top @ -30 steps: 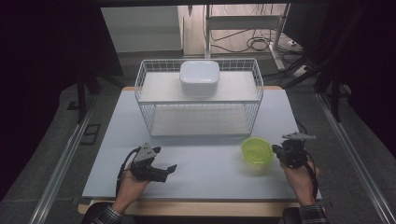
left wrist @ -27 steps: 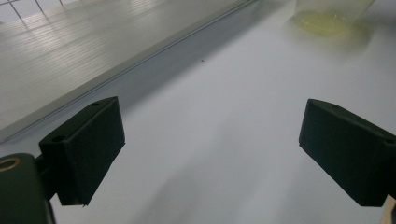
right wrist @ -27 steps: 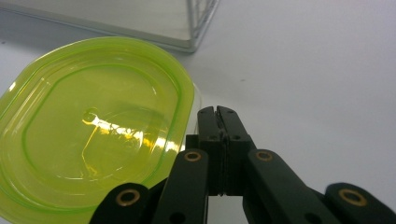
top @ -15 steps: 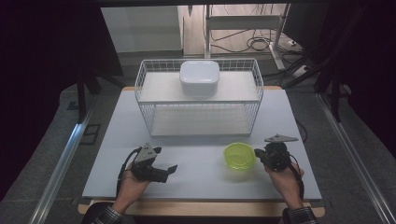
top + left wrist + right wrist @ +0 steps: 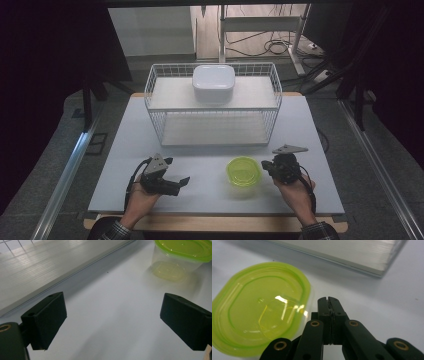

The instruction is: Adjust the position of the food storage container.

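On the pale grey table, a white wire basket holds a white lidded box. Near the front edge sits a clear oval tub with a lime-green lid — right gripper just beside it, jaws pressed together, empty. Left gripper, well apart, jaws spread.

Container: clear, colourless body with a lime-green translucent lid bearing a raised oval ring pattern.
Wire basket: white grid of thin wires, with pale ribbed white shelf boards.
Lidded box: plain white.
Counter: pale bluish-white, unpatterned, with a light wood edge.
Left gripper: matte black jaws; grey three-cornered plate on top.
Right gripper: black jaws with brass-coloured rivets; grey plate.
Sleeve: dark plaid.
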Available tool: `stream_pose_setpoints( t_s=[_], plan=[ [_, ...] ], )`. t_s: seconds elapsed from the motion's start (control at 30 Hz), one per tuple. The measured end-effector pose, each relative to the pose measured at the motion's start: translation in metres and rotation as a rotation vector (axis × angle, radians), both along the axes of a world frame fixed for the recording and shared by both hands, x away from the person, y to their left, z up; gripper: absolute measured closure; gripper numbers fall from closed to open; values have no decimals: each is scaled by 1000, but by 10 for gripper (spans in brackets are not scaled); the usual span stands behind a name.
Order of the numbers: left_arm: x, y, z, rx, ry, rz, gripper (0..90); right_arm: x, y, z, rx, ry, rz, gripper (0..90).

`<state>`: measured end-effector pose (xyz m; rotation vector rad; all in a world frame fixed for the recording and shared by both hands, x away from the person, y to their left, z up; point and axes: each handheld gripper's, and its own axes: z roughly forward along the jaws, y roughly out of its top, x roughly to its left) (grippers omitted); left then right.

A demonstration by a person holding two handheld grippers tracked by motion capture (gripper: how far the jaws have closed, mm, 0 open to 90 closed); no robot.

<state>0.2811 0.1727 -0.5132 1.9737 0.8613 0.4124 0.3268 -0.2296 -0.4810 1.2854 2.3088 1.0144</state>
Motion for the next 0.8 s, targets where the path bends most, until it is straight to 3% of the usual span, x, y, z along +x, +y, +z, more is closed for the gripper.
stream_pose_setpoints(
  t_s=[0.27,0.43,0.57,0.8],
  plan=[
    [-1,-1,0,2,2,4,68,-18,-8,-16,24,114,16,886],
    [-3,0,0,-1,3,6,68,-26,1,-18,25,123,26,878],
    [-6,3,-2,1,14,11,68,-23,10,-21,26,149,26,878],
    [-9,7,-2,-6,19,22,68,-17,24,-23,37,155,52,873]
  ],
)
